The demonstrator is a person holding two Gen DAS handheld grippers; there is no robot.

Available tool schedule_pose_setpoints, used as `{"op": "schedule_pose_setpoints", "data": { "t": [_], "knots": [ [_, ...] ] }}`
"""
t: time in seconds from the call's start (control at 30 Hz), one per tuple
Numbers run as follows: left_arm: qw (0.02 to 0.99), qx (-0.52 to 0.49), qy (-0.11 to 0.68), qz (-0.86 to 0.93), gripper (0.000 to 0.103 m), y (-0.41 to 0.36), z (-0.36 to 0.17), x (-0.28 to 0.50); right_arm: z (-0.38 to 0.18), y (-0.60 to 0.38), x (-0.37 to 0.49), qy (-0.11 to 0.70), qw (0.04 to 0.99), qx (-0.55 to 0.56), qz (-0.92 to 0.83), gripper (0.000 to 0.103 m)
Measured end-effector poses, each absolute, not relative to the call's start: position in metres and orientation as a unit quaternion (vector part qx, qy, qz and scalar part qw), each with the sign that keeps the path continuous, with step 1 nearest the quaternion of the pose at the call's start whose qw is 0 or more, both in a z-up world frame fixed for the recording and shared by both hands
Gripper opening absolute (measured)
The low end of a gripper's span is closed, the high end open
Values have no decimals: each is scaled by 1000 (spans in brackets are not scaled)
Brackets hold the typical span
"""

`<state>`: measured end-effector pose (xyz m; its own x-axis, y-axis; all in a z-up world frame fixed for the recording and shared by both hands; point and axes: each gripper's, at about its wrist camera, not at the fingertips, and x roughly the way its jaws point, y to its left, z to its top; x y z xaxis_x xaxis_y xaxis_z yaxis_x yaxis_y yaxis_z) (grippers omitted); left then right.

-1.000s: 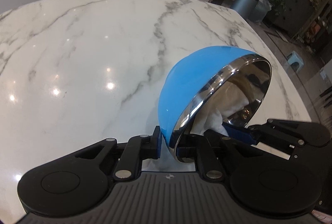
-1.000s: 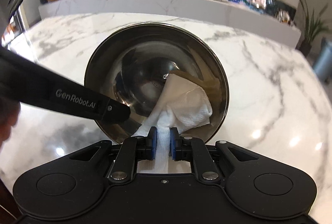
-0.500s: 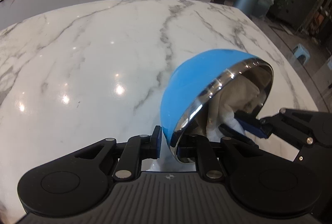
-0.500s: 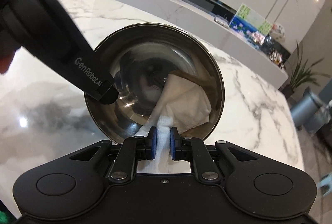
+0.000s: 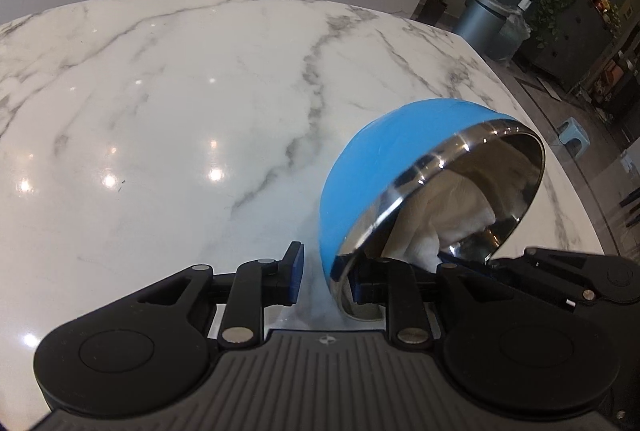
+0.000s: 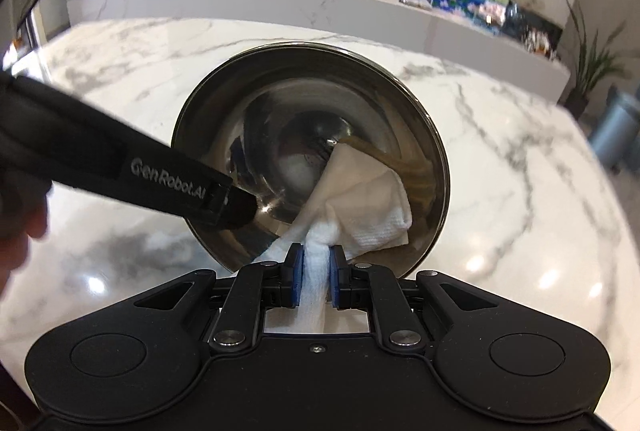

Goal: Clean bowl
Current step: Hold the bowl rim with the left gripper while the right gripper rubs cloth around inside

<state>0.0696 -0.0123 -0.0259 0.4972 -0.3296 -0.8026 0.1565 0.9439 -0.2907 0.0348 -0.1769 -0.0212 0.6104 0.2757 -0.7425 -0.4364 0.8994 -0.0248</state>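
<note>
Bowl: I have the bowl (image 5: 360,167) tipped on its side just above the bench, blue shell toward my left camera and steel inside (image 6: 280,135) facing my right one. I judge the tilt is there so the cloth can reach the wall and bottom.

Cloth: a white cloth (image 6: 360,207) lies against the lower right of the inner wall, its tail bunched back toward me.

Right gripper: the right gripper (image 6: 316,275) is pressed together on that bunched tail, pinching it firmly, so I can push the pad of cloth around without losing it.

Left gripper: the left gripper (image 5: 324,277) straddles the lower rim, but its jaws are opening; the outer pad (image 5: 295,271) stands clear of the blue shell. Whether the inner pad touches steel I cannot tell.

Risk: with that hold loosening, I reckon the bowl may roll or drop onto its rim.

Bench: the marble bench (image 5: 160,111) is bare around the bowl.
</note>
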Motion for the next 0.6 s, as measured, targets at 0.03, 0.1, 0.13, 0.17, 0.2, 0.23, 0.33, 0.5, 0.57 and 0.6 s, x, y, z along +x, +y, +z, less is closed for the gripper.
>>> {"op": "schedule_pose_setpoints", "data": {
  "t": [0.03, 0.1, 0.13, 0.17, 0.2, 0.23, 0.33, 0.5, 0.57, 0.6],
  "knots": [
    [860, -91, 482, -141, 22, -13, -26, 70, -21, -179, 36, 398, 890, -88, 203, 11],
    [859, -91, 483, -145, 20, -14, -27, 71, -20, -182, 37, 406, 887, -64, 209, 11],
    [858, -90, 485, -148, 17, -15, -27, 71, -20, -183, 37, 407, 887, -62, 209, 11],
    [857, -87, 486, -149, 15, -15, -27, 71, -20, -182, 36, 407, 887, -62, 209, 11],
    [856, -84, 487, -151, 15, -16, -27, 71, -20, -181, 34, 406, 887, -66, 209, 11],
    [856, -82, 488, -152, 15, -17, -26, 71, -20, -179, 32, 404, 888, -71, 209, 11],
    [852, -75, 494, -153, 15, -17, -25, 71, -20, -176, 29, 399, 889, -90, 208, 11],
    [849, -54, 501, -157, 15, -19, -22, 69, -22, -166, 24, 377, 892, -154, 197, 11],
    [848, -44, 504, -158, 15, -20, -21, 69, -23, -161, 21, 366, 892, -187, 190, 11],
    [847, -39, 506, -158, 15, -20, -20, 68, -24, -158, 18, 358, 891, -209, 185, 11]
  ]
}}
